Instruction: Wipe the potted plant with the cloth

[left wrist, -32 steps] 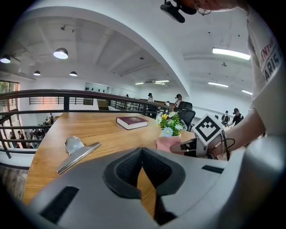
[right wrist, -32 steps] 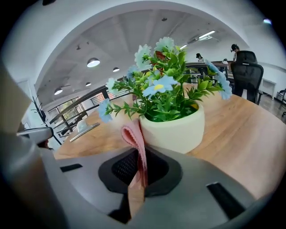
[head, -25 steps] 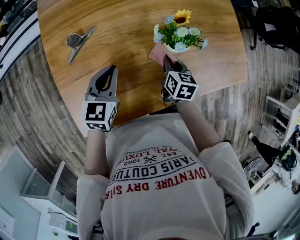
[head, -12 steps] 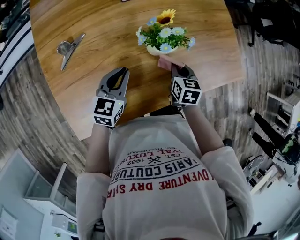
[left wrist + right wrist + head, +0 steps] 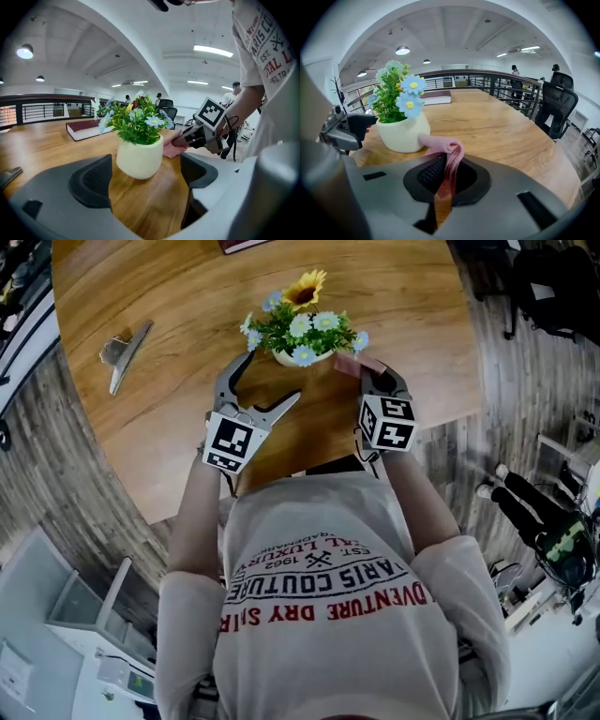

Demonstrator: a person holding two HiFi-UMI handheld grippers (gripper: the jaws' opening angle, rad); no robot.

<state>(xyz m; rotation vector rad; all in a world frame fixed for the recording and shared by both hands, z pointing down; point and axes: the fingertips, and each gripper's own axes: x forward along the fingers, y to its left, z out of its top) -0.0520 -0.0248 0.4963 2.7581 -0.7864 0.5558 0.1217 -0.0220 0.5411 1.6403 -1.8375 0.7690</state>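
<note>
The potted plant point(image 5: 298, 326), blue and white flowers plus a sunflower in a cream pot point(image 5: 139, 158), stands on the round wooden table point(image 5: 178, 296). My left gripper point(image 5: 263, 381) is just in front of the pot. Its jaws have just been opening and now stand wide, nothing between the pads point(image 5: 91, 180). My right gripper point(image 5: 375, 381) is at the pot's right, shut on the pink cloth point(image 5: 446, 151). The cloth's free end touches the pot's point(image 5: 403, 133) side. The left gripper view shows the cloth point(image 5: 172, 148) beside the pot.
A metal clip point(image 5: 122, 351) lies at the table's left. A dark red book point(image 5: 86, 129) lies behind the plant at the far edge. The table's near edge runs just under my hands, with wood-plank floor point(image 5: 56, 465) around it.
Both grippers moved forward to the plant. The left gripper's jaws went from shut to wide open. The right gripper, still holding the cloth, shifted to the pot's right side.
</note>
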